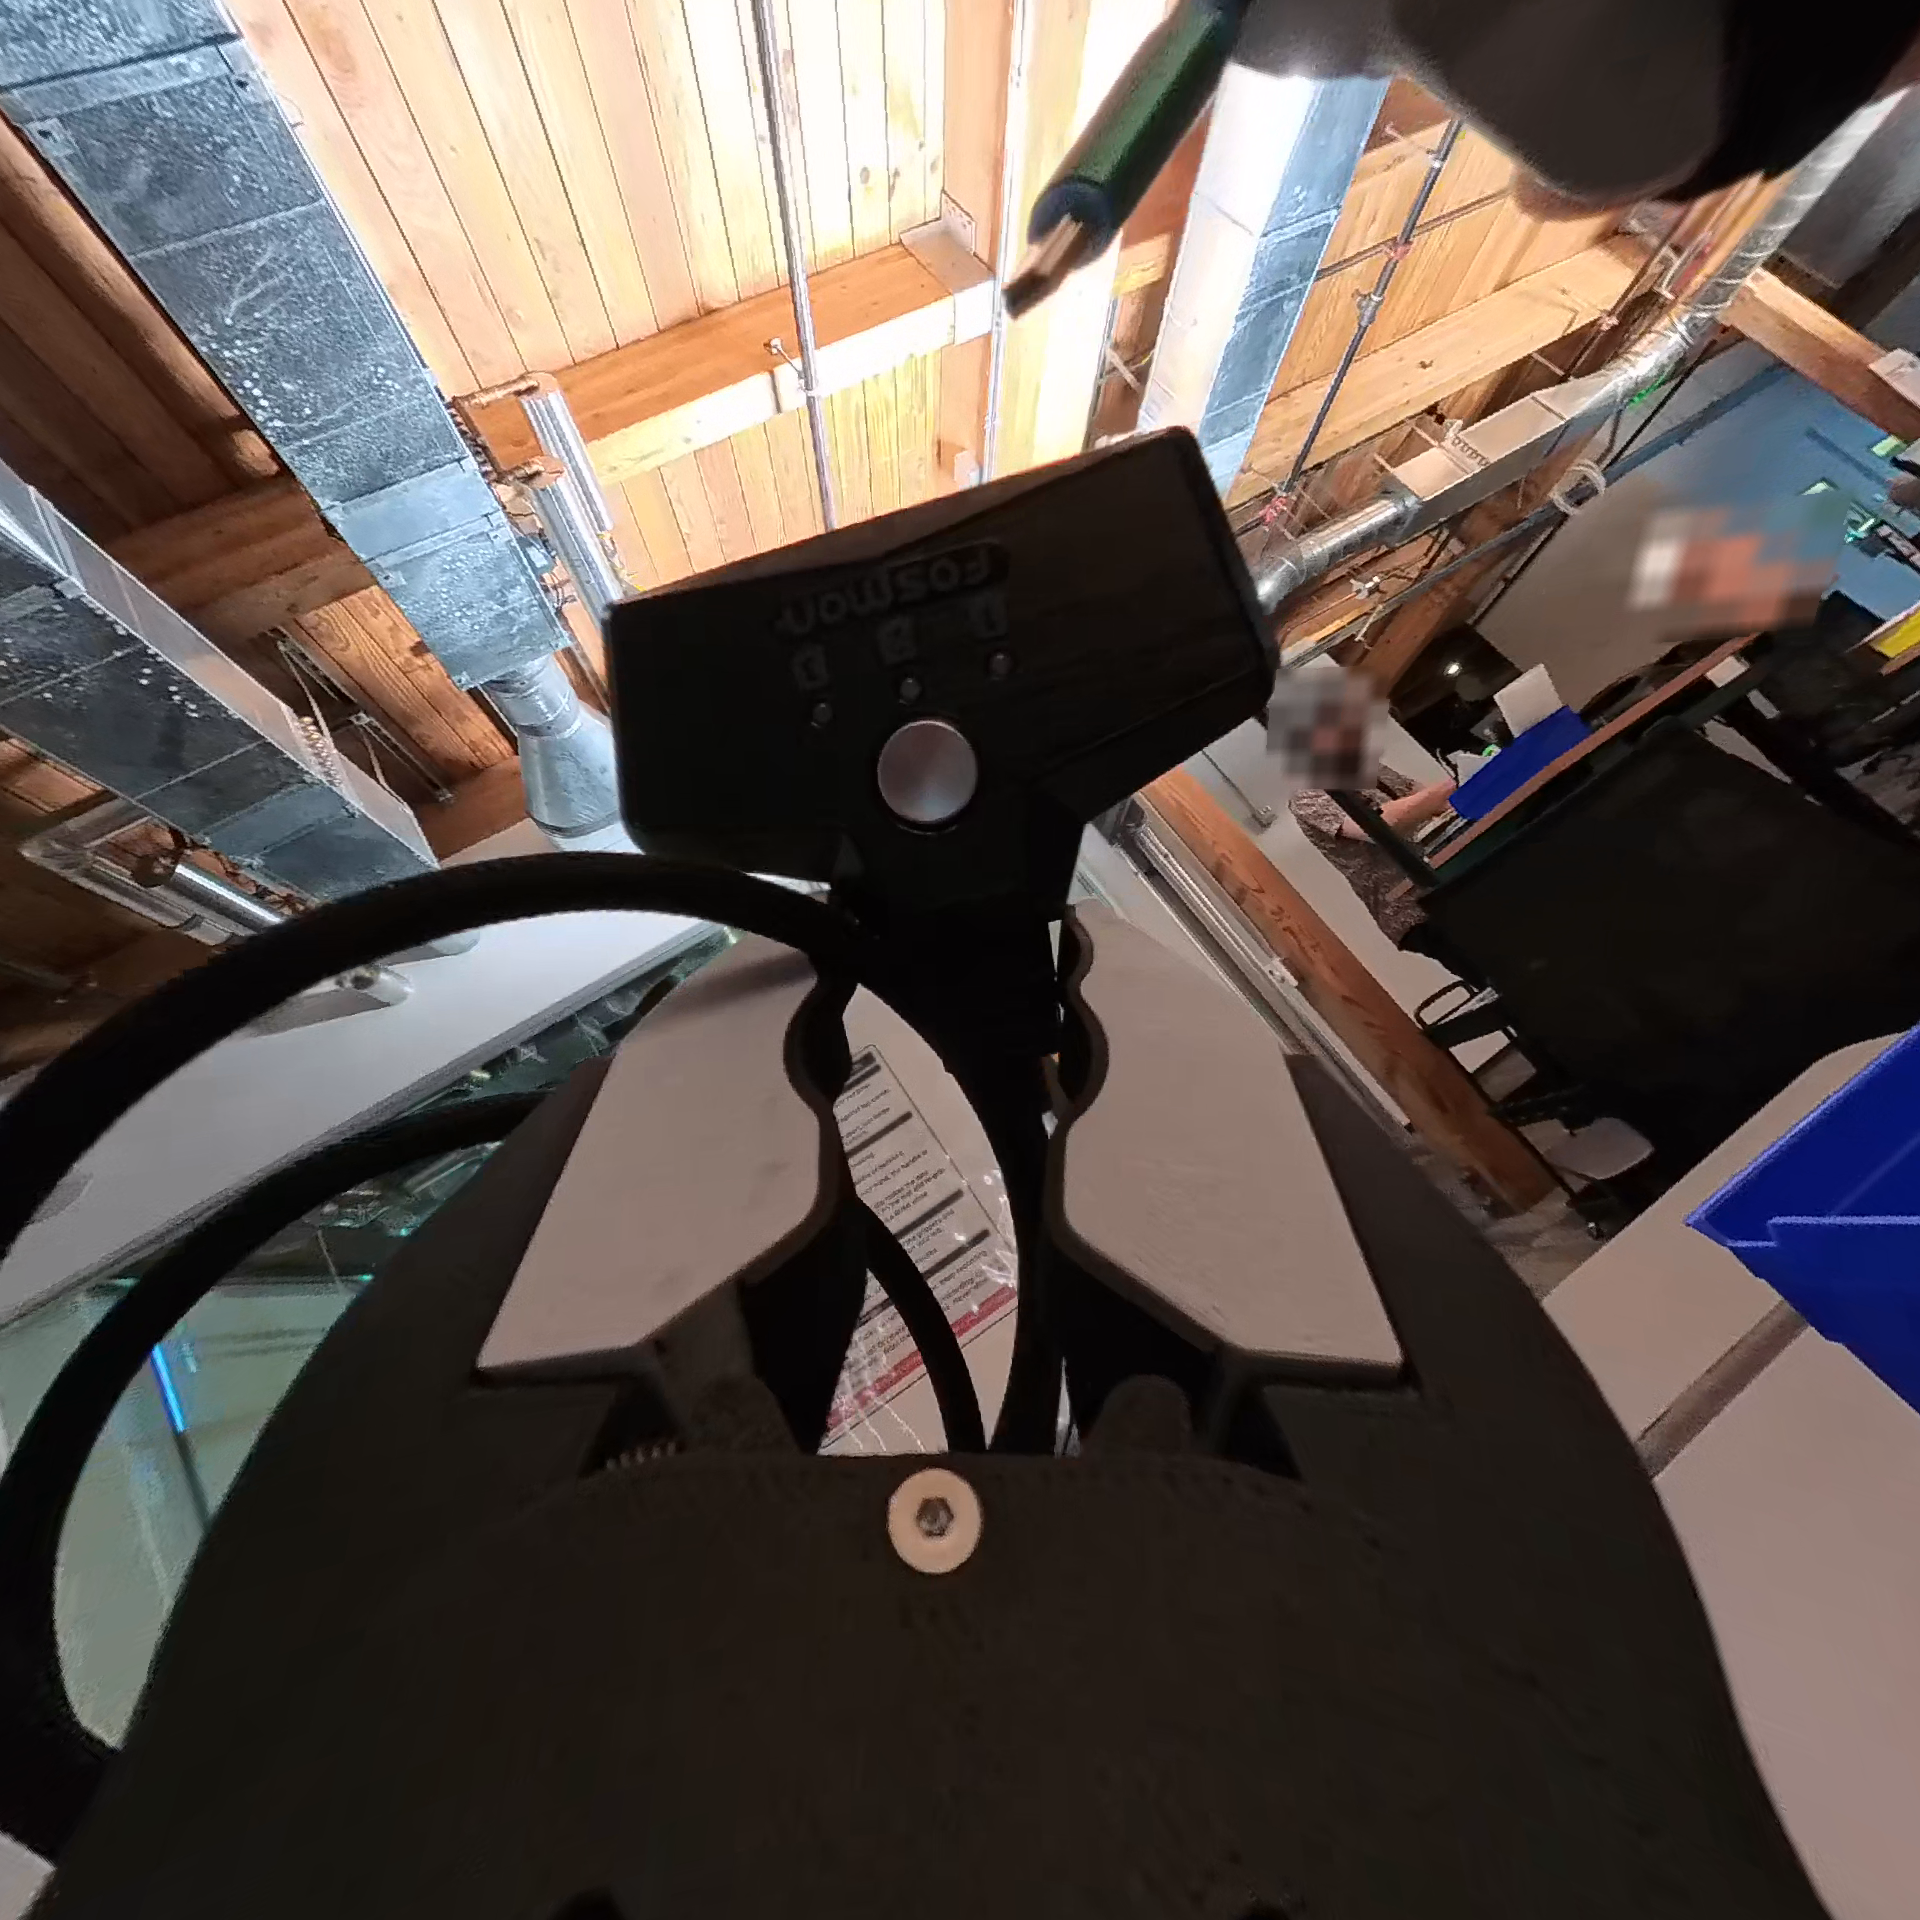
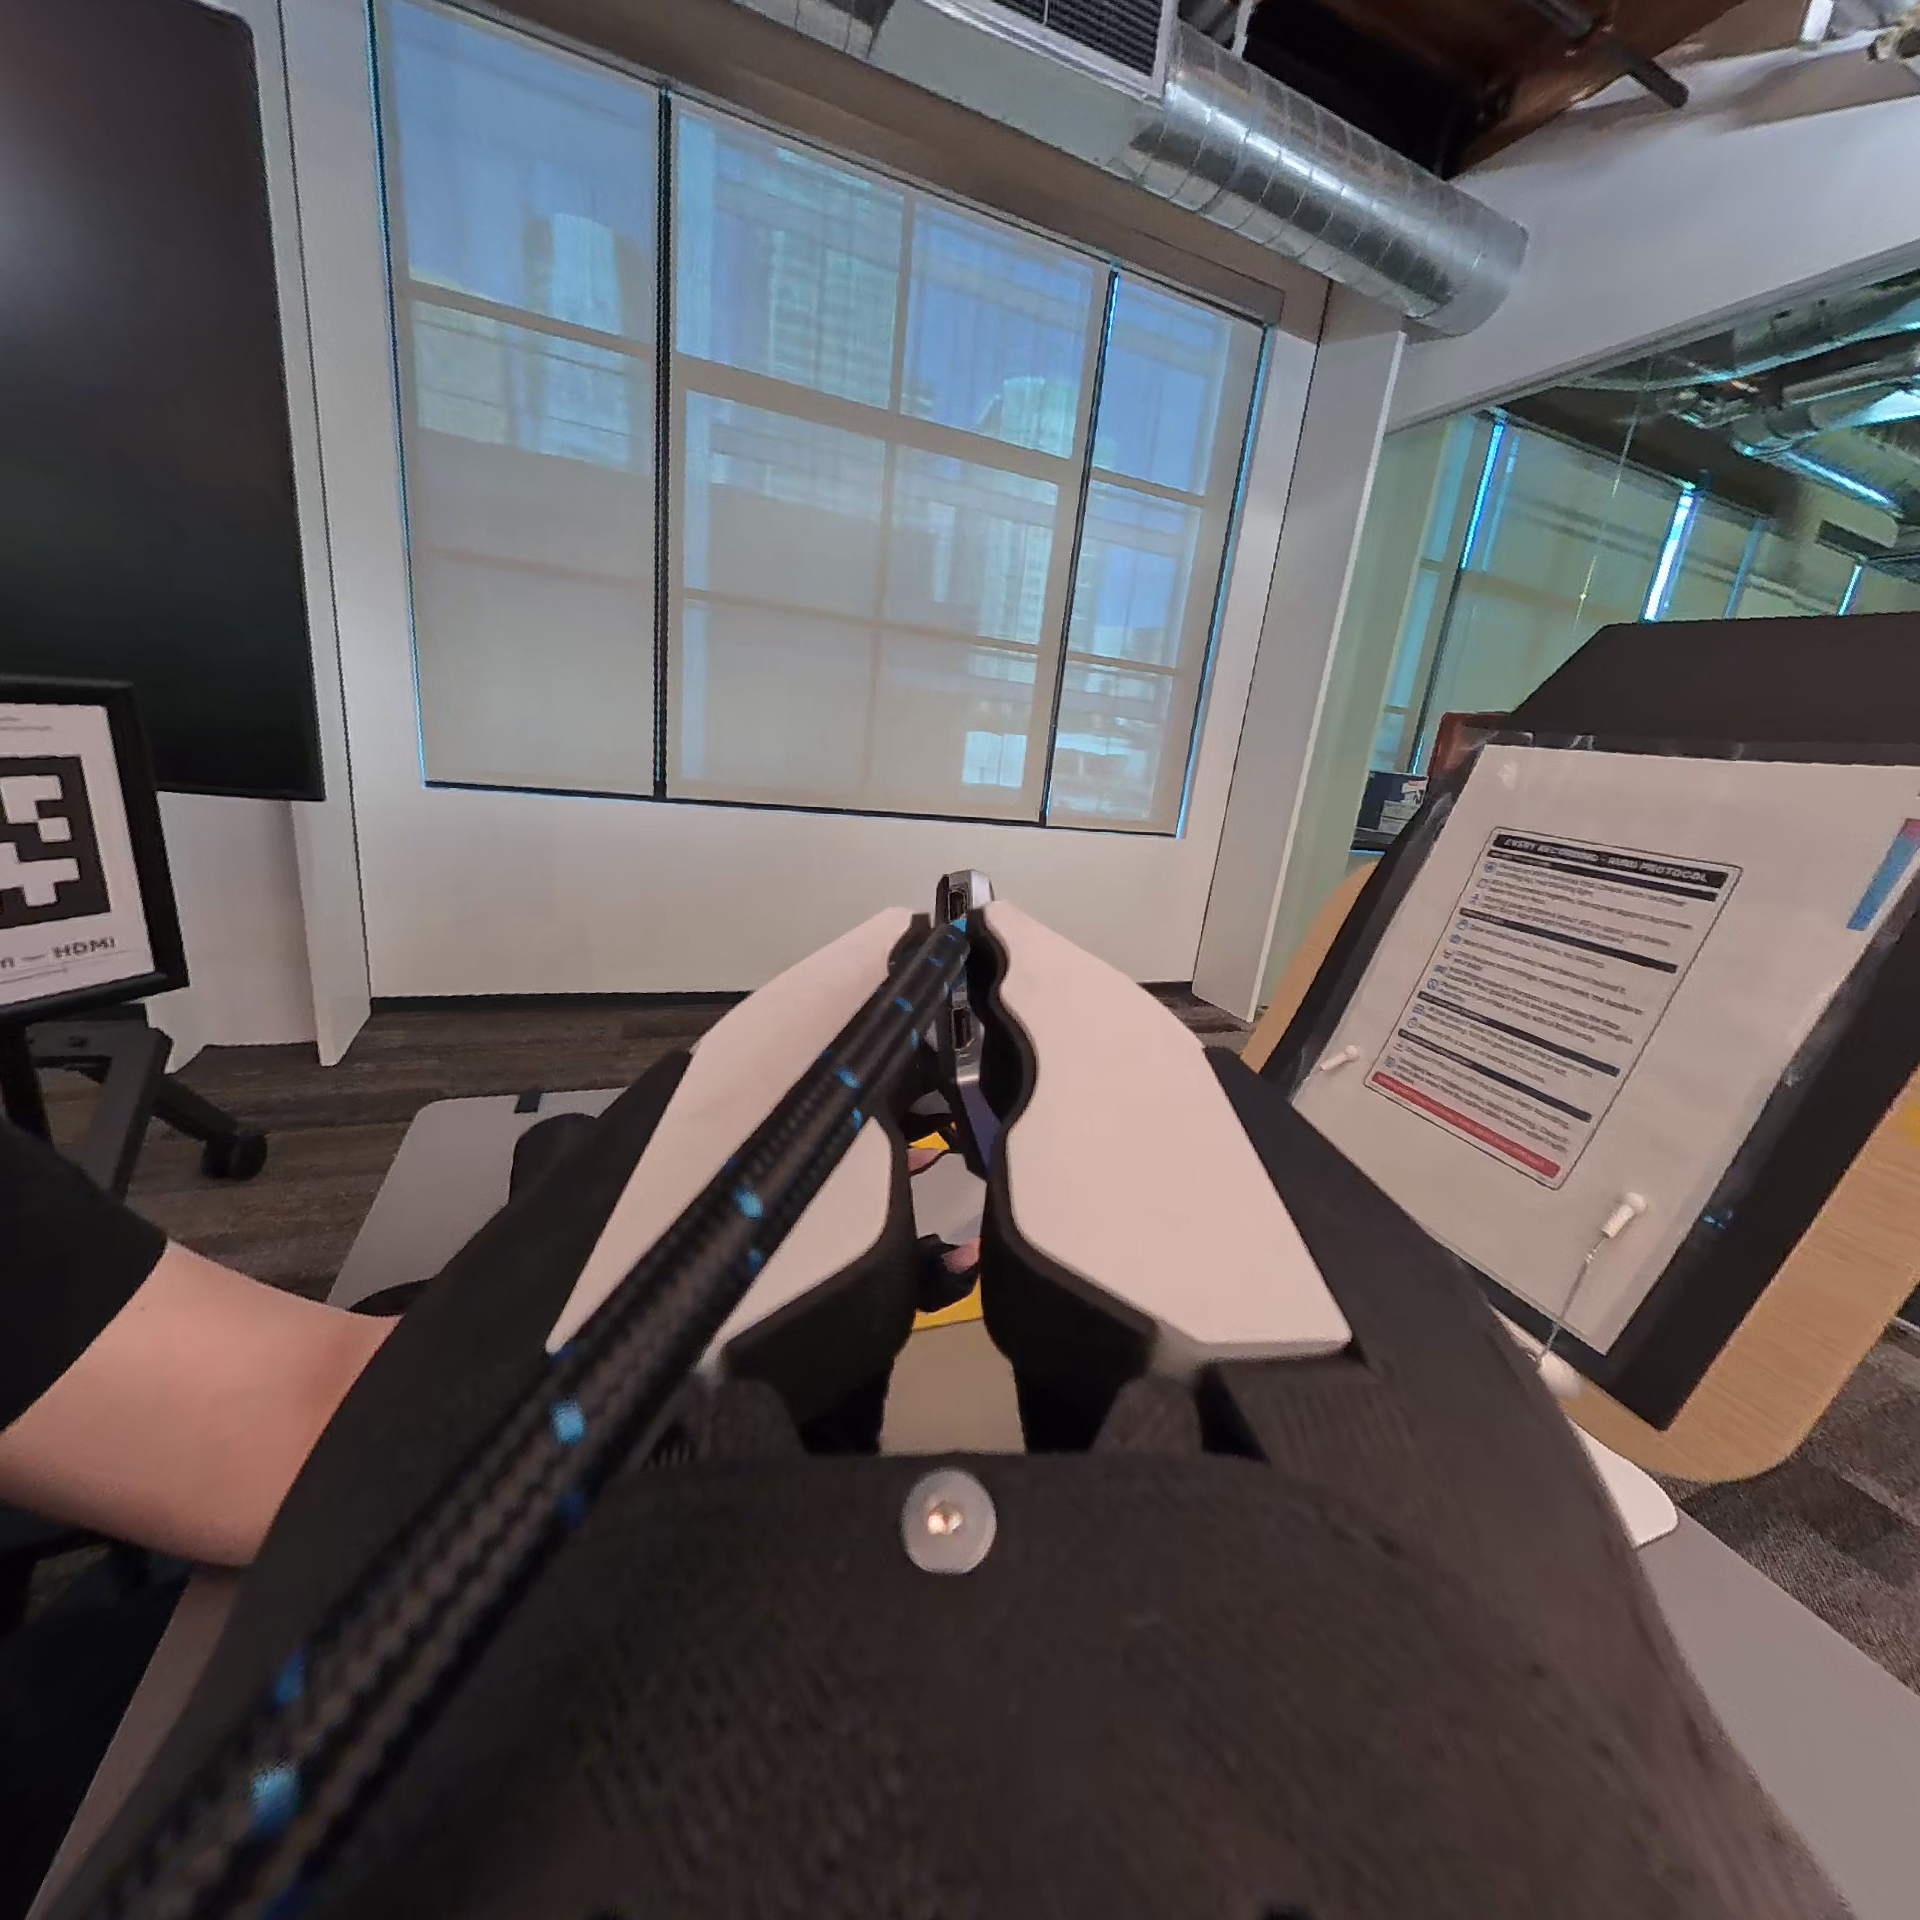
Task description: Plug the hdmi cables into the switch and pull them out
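Note:
My left gripper (image 1: 951,977) is shut on the neck of the black HDMI switch (image 1: 935,665) and holds it up toward the ceiling. The switch's black cable (image 1: 312,966) loops off to the left. An HDMI plug (image 1: 1070,229) with a dark green body hangs above the switch at the upper right, apart from it and pointing down at it. My right gripper (image 2: 961,930) is shut on a black cable with blue flecks (image 2: 727,1216); its plug is hidden between the fingers. The switch (image 2: 958,896) shows just beyond the fingertips, port side toward me.
A blue bin (image 1: 1829,1226) stands at the right on a white table. A framed instruction sheet (image 2: 1538,997) leans at the right, a marker card (image 2: 52,842) and a dark screen (image 2: 135,395) at the left. A person's forearm (image 2: 208,1392) lies at lower left. The grippers' ends are close to 12 centimetres from one another.

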